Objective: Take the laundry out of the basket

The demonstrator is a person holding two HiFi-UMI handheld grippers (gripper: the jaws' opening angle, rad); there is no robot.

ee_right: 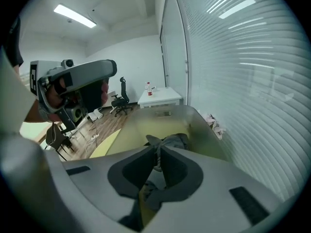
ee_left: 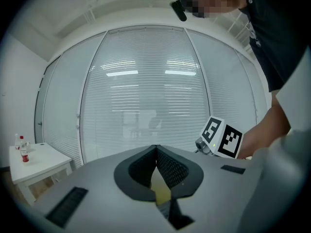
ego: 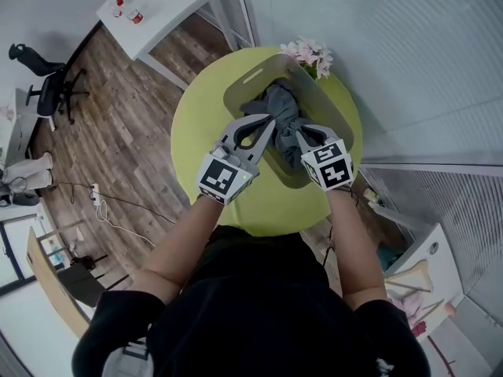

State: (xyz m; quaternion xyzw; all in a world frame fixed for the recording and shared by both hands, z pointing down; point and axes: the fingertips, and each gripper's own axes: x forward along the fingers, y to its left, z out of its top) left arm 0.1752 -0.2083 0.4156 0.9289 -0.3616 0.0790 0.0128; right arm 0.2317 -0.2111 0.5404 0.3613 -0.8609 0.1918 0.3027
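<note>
Head view: a round yellow-green table [ego: 196,132] stands on a wooden plank floor [ego: 118,132]. On it sits a smooth translucent basket [ego: 250,75] with crumpled grey laundry [ego: 277,104] inside.

Left gripper view: the left gripper [ee_left: 156,148] has its ribbed pads together with nothing between, facing white blinds [ee_left: 146,91].

Right gripper view: the right gripper [ee_right: 158,148] is clamped on a soft fold of the laundry, probably its top edge, over the basket.
</note>
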